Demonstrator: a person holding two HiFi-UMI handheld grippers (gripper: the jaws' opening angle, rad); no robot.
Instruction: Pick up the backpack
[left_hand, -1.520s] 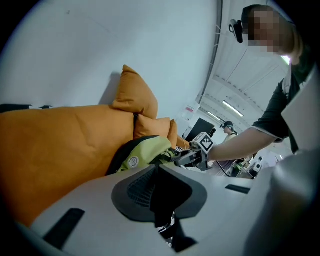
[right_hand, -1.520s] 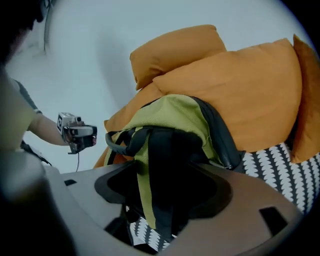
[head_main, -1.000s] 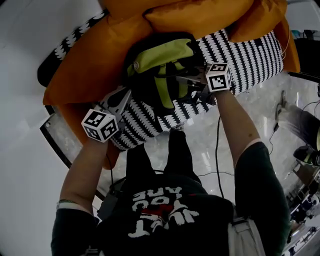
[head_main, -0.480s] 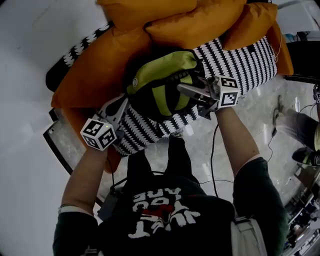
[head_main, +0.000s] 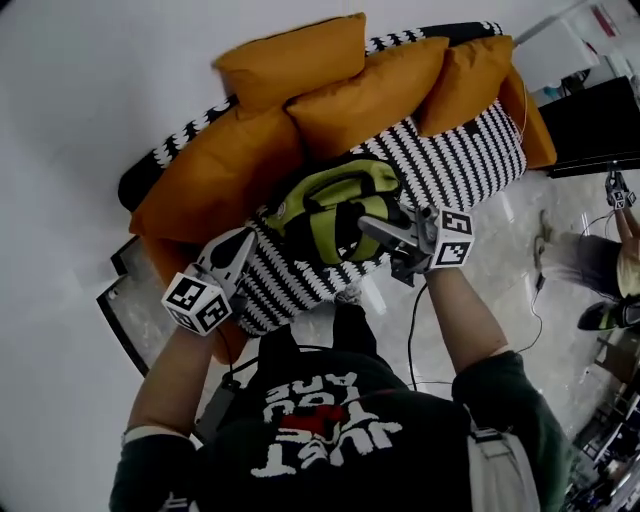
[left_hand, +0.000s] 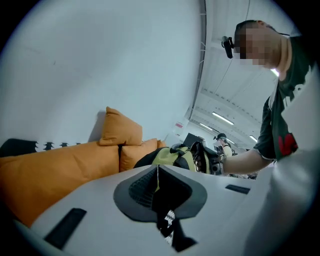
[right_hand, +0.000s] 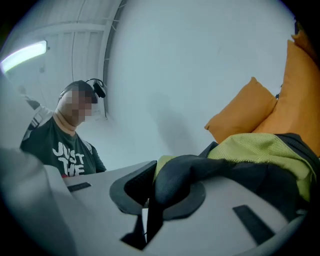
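Observation:
The green and black backpack (head_main: 335, 210) hangs just above the striped sofa seat (head_main: 460, 160), held up between both grippers. My right gripper (head_main: 372, 228) is shut on a black padded strap (right_hand: 182, 172) at the pack's right side, and the pack's green mesh top (right_hand: 260, 147) shows beyond the jaws. My left gripper (head_main: 247, 243) is at the pack's left edge, its jaws closed on black fabric (left_hand: 167, 192) of the pack. In the left gripper view the backpack (left_hand: 172, 156) sits ahead, with the right gripper (left_hand: 212, 161) behind it.
Orange cushions (head_main: 290, 60) line the sofa's back and left arm. A glass-topped side table (head_main: 125, 290) stands at the left. A dark screen (head_main: 600, 120) and another person's legs (head_main: 590, 265) are at the right. A cable (head_main: 410, 340) runs over the pale floor.
Both grippers have risen with the backpack, which has come up off the sofa seat. The sofa now looks smaller and farther below.

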